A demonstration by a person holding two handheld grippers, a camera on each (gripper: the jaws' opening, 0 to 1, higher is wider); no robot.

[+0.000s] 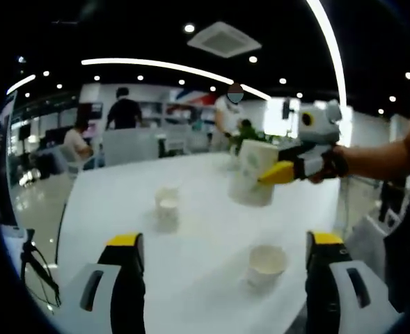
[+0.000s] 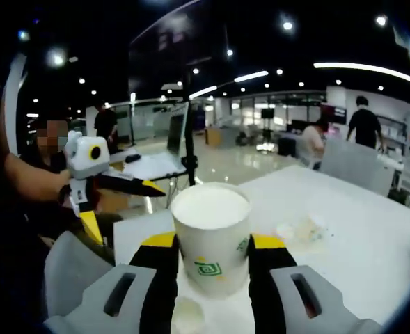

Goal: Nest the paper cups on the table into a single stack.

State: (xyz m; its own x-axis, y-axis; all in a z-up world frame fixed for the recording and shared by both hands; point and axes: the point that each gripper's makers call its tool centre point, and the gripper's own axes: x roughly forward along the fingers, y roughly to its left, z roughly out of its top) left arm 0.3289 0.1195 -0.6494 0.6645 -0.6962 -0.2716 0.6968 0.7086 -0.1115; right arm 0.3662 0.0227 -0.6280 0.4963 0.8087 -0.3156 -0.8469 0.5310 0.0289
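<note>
Right gripper holds a paper cup above the white counter while the left gripper's jaws stand wide.

In the left gripper view, the left gripper point(image 1: 222, 275) stands empty over the counter point(image 1: 198, 209); a small cup point(image 1: 166, 203) sits at 11 o'clock, another cup point(image 1: 266, 264) at 5 o'clock. The right gripper point(image 1: 278, 172) enters at 2 o'clock. In the right gripper view, the right gripper's jaws clamp the held cup point(image 2: 210, 236) upright at centre, one more cup point(image 2: 188, 314) below at 6 o'clock.

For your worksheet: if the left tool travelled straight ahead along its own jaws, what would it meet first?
Probably nothing at first: bare white table lies between its open jaws. The cup sits right of centre, the smaller cup farther, left of centre; depth is unclear.
</note>
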